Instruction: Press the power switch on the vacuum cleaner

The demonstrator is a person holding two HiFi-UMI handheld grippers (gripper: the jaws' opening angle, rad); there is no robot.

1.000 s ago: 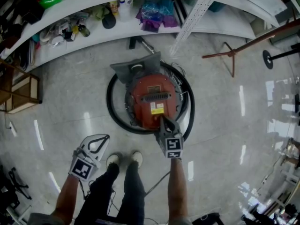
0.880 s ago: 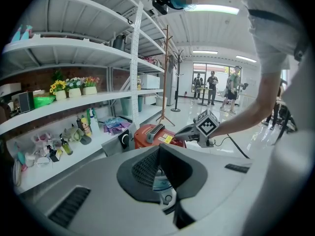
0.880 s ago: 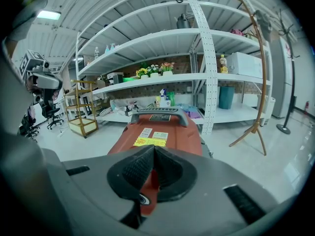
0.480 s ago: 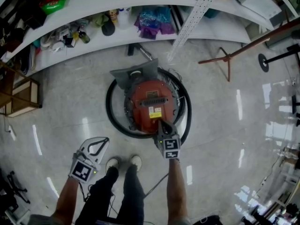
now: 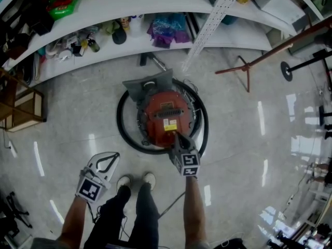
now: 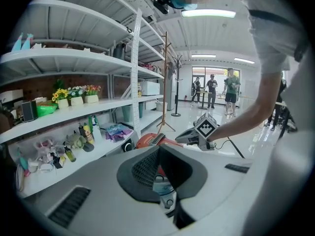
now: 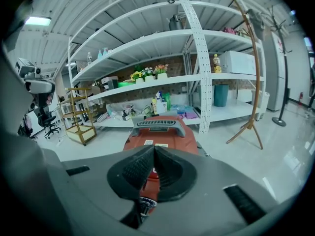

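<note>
Holding its place over the past second, the right gripper keeps its jaws shut tip to tip, empty, at the near top edge of the red vacuum. The vacuum stands on the floor just ahead of the person's feet, ringed by its black hose. The only change in that second is a slight shift of the scene in the head view, with the vacuum sitting a little higher in the picture. The gripper has not left the machine, so the press looks under way or just finishing. The switch itself cannot be made out, and neither can actual contact. The left gripper hangs idle to the left of the feet, well clear of the vacuum, its jaws also together on nothing.

Behind the vacuum, the lowest shelf carries small bottles and a purple bag. Also on it is a teal bin whose contents are hidden. One level up stand small pots holding flowers.
</note>
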